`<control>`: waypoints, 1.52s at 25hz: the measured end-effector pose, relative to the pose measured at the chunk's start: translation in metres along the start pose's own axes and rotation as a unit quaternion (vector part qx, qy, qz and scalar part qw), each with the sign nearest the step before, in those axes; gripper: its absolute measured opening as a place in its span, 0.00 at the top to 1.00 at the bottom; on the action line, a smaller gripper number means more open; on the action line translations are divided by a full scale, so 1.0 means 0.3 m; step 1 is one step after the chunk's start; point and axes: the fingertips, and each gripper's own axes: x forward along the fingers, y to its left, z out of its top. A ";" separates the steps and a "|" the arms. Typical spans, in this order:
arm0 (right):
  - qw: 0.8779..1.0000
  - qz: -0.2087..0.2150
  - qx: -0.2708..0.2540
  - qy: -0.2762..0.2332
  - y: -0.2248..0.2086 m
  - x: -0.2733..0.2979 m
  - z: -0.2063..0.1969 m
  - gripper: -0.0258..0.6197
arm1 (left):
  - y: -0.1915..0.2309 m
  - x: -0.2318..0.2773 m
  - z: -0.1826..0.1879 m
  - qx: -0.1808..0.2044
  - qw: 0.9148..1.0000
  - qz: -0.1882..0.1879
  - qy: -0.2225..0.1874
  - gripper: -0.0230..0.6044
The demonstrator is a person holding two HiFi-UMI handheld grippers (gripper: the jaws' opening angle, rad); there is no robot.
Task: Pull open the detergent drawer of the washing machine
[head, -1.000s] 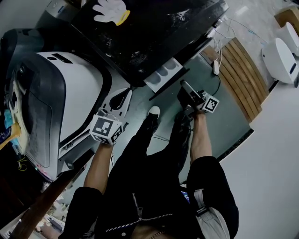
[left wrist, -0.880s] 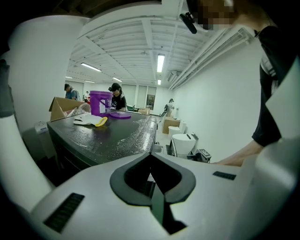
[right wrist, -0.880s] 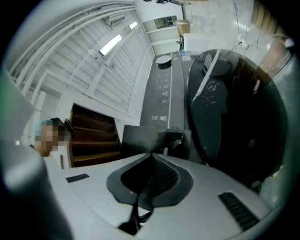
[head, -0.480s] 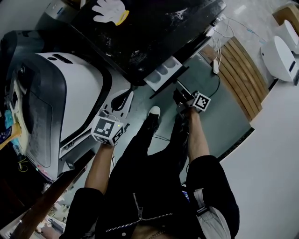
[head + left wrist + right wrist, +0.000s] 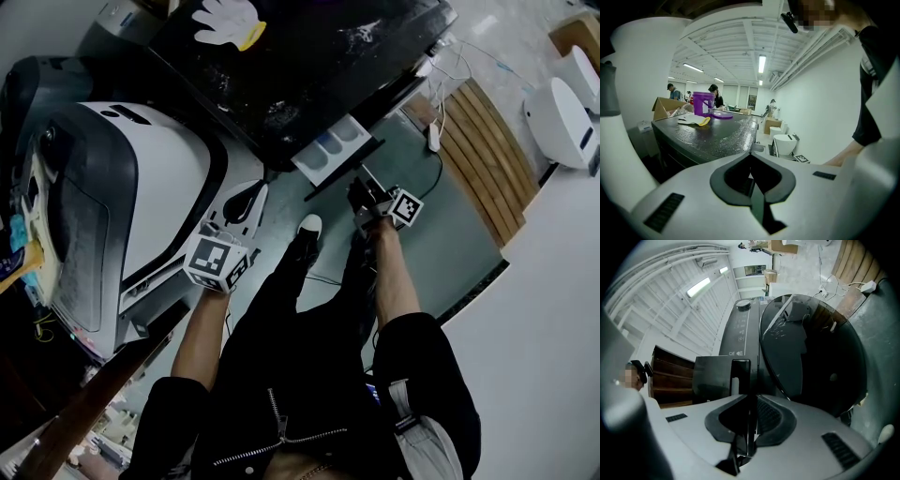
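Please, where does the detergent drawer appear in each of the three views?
Head view: the detergent drawer is above centre, pulled out of the black washing machine.
Left gripper view: a small pale piece at centre, at the edge of the machine's top.
Right gripper view: its dark front, left of centre, beside the round door.
Shared landmark: the washing machine.

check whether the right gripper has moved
Yes: the right gripper shifted left in the head view, from the wooden slats toward the detergent drawer. Its jaws have just been closing, a thin dark edge between them.
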 end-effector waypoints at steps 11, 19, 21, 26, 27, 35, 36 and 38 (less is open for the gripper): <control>1.000 -0.024 -0.001 -0.001 0.002 -0.116 0.002 0.89 | -0.041 0.011 0.019 -0.001 1.000 -0.014 -0.008 0.93; 0.999 -0.041 0.005 -0.007 0.002 -0.180 0.002 0.89 | -0.055 0.010 0.048 0.004 1.000 -0.021 -0.017 0.93; 0.999 -0.047 0.008 -0.012 -0.003 -0.195 0.000 0.88 | -0.058 0.007 0.055 0.005 1.000 -0.022 -0.019 0.93; 0.998 -0.063 -0.001 -0.022 -0.008 -0.213 0.002 0.88 | -0.067 0.002 0.070 0.007 0.999 -0.027 -0.023 0.93; 0.997 -0.072 -0.006 -0.022 -0.013 -0.212 0.004 0.87 | -0.068 0.002 0.074 0.008 0.999 -0.028 -0.024 0.93; 0.977 -0.185 -0.103 0.026 0.023 -0.298 -0.036 0.88 | -0.061 -0.009 0.109 0.015 0.999 -0.035 -0.034 0.93; 0.972 -0.198 -0.122 0.033 0.037 -0.315 -0.036 0.89 | -0.060 -0.008 0.116 0.015 0.999 -0.037 -0.036 0.93; 0.962 -0.218 -0.160 0.045 0.075 -0.337 -0.032 0.89 | -0.067 -0.005 0.138 0.016 0.998 -0.046 -0.044 0.93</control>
